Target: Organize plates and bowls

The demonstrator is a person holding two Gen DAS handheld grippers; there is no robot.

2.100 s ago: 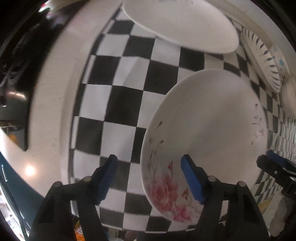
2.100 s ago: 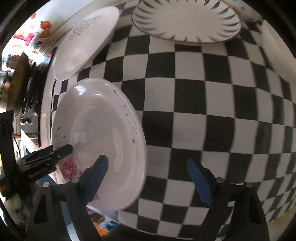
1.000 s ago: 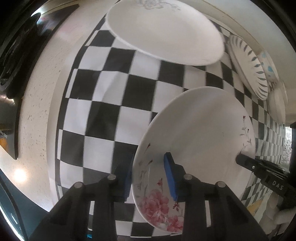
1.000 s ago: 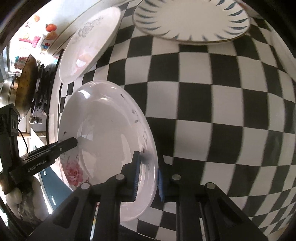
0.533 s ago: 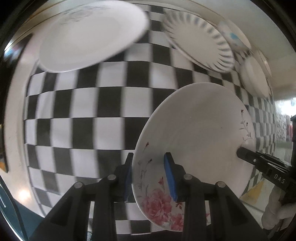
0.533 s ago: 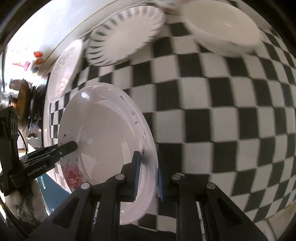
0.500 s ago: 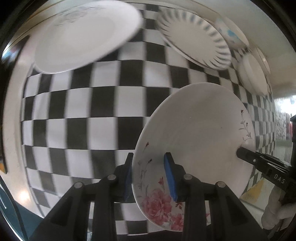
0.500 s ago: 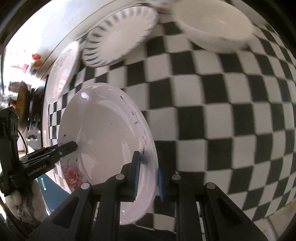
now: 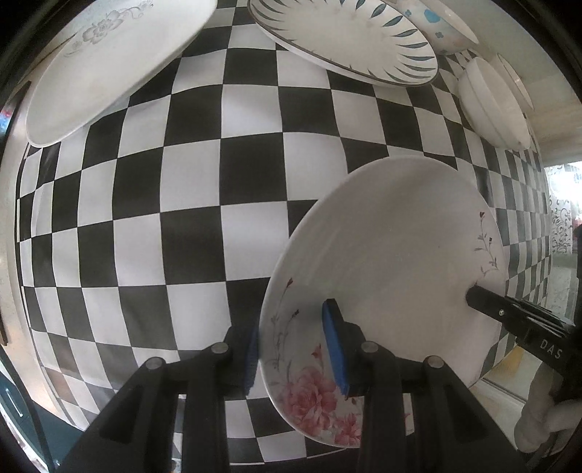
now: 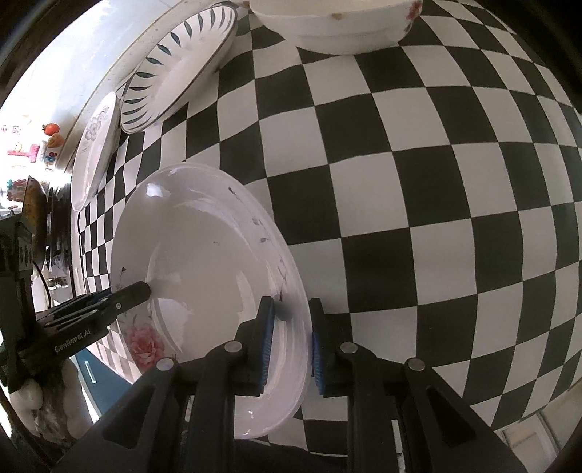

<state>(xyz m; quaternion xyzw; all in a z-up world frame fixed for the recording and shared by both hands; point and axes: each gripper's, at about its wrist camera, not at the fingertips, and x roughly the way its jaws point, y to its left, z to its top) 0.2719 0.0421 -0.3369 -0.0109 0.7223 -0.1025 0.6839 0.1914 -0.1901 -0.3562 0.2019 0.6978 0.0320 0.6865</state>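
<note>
The checked cloth [image 9: 189, 203] covers the counter [image 9: 9, 262] and fills most of both views; its near edge is cut off behind the gripper bodies, and only a pale strip of counter shows at the far left.

The rose plate [image 9: 393, 276] is held tilted above the cloth, at the near right in the left wrist view and the near left in the right wrist view. The left gripper [image 9: 291, 349] is clamped on its near rim, 1 blue pad on the face, the other mostly hidden behind the rim. The right gripper [image 10: 289, 342] pinches the opposite rim between both pads. The plate hides the cloth beneath it, so whether any edge touches the cloth cannot be told.

The grey-flower plate [image 9: 109, 62] lies far left, its top cut off by the frame. The blue-leaf plate [image 9: 345, 40] lies far centre, also cropped at the top, near the grey-flower plate but apart from it. At the far right a white bowl [image 9: 491, 102] sits on the cloth; a second rim shows behind it, hard to separate. A blue-dotted bowl [image 9: 436, 25] peeks from behind the blue-leaf plate, mostly hidden.
</note>
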